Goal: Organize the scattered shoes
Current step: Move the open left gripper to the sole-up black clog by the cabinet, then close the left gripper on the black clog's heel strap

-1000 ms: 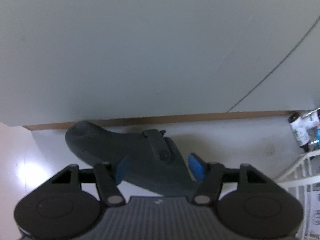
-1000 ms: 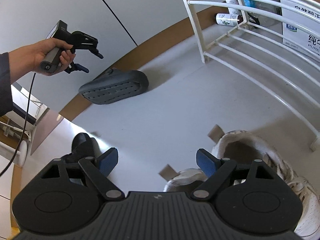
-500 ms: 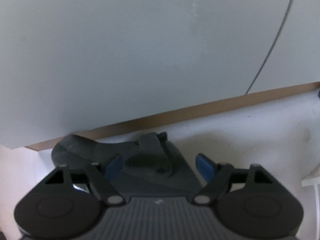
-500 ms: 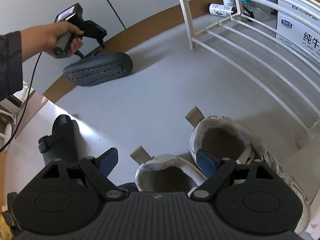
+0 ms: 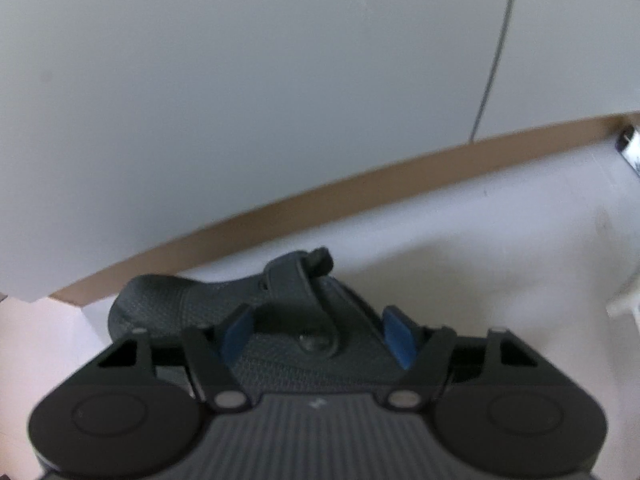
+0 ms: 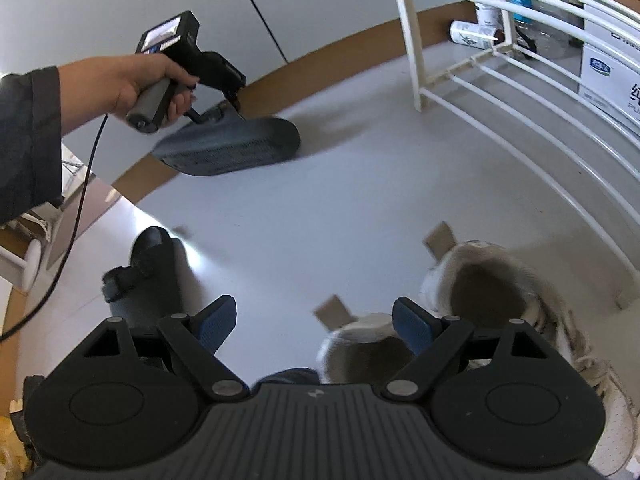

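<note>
Farthest left of the white shoe rack (image 6: pixel 412 40), a person's hand (image 6: pixel 132 84) is bringing the left hand-held gripper (image 5: pixel 316 330) down over the dark grey clog (image 5: pixel 280 320), which is lying tipped on its side on the floor against the brown skirting board (image 5: pixel 360 184), sole facing the room. A second ago this gripper was hanging above and short of the clog; now its blue pads (image 5: pixel 236 328) are straddling the clog's side near the strap rivet, with the strap sticking up between them. Its jaws have just been closing after a brief widening, the clog between them, but whether the pads are already pressing on it is hard to tell, so the grasp is probably only beginning. Nearer the camera, and still left of the rack, a second dark clog (image 6: pixel 148 276) is standing on the floor, untouched. The right hand-held gripper (image 6: pixel 308 324) is hovering released, holding nothing, just above the pair of worn white sneakers (image 6: pixel 480 300) sitting in front of the rack's lower rails. None of the shoes is on the rack yet, so the sorting is only getting started; the tipped clog is likely the first one about to be lifted.
</note>
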A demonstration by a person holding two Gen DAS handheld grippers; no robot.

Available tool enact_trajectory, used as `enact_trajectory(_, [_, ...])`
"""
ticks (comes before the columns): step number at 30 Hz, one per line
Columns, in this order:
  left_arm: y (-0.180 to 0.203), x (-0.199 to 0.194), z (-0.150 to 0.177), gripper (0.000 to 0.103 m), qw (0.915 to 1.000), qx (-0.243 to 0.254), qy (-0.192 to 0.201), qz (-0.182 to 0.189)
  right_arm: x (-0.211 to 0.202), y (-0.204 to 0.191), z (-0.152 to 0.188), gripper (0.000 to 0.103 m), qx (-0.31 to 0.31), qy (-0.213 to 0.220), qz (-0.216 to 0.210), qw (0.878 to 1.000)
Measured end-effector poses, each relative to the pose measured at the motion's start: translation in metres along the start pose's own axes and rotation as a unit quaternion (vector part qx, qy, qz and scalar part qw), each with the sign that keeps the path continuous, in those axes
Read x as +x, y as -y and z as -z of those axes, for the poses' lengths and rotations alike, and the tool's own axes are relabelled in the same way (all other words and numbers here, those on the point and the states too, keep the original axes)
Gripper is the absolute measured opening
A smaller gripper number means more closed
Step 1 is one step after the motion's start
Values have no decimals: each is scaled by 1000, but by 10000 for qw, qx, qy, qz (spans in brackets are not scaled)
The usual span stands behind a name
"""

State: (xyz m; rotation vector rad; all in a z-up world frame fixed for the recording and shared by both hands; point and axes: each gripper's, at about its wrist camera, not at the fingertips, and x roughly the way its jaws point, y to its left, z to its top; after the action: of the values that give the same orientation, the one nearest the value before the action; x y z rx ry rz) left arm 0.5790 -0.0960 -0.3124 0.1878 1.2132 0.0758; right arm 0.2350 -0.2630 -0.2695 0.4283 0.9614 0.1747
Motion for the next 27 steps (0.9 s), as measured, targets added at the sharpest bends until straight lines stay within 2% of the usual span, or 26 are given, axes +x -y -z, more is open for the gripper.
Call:
enact_trajectory(5, [-31, -15, 26, 52, 9983, -466, -119, 326, -2, -19, 7, 89, -49, 36, -239, 9997])
enact_trajectory(7, [-35, -18, 34, 50, 9978, -497, -167, 411, -3, -25, 10, 89, -24, 49, -317, 9995])
enact_trajectory(11, [-55, -20, 56, 40, 9958, -637, -320, 579, -3, -32, 15, 89, -7, 59, -398, 9992])
enact_trajectory(13, [-64, -18, 67, 35, 9953, -593, -408, 645, -4, -35, 17, 89, 8, 57, -415, 9991])
enact_trajectory(14, [-68, -17, 73, 28, 9958, -481, -448, 642, -4, -36, 18, 89, 10, 55, -428, 9991])
enact_trajectory(16, [-76, -17, 80, 27, 9962, -361, -455, 646, -4, -37, 19, 89, 5, 51, -443, 9990])
enact_trajectory(18, [-87, -21, 84, 25, 9951, -440, -419, 785, -4, -39, 20, 89, -14, 31, -458, 9989])
enact_trajectory(22, [-94, -16, 84, 25, 9932, -668, -517, 807, -1, -41, 20, 89, -14, 17, -443, 9990])
enact_trajectory(23, [-93, -11, 86, 32, 9915, -816, -537, 865, 0, -42, 20, 89, -12, 19, -439, 9990])
enact_trajectory(24, [-94, -9, 87, 44, 9902, -898, -550, 915, 0, -42, 20, 89, -14, 17, -440, 9990])
enact_trajectory(26, [-93, -8, 88, 55, 9902, -893, -541, 923, 2, -45, 20, 89, -48, 2, -447, 9990])
enact_trajectory(27, [-91, -7, 88, 55, 9913, -851, -520, 856, 3, -47, 20, 89, -86, -9, -447, 9990])
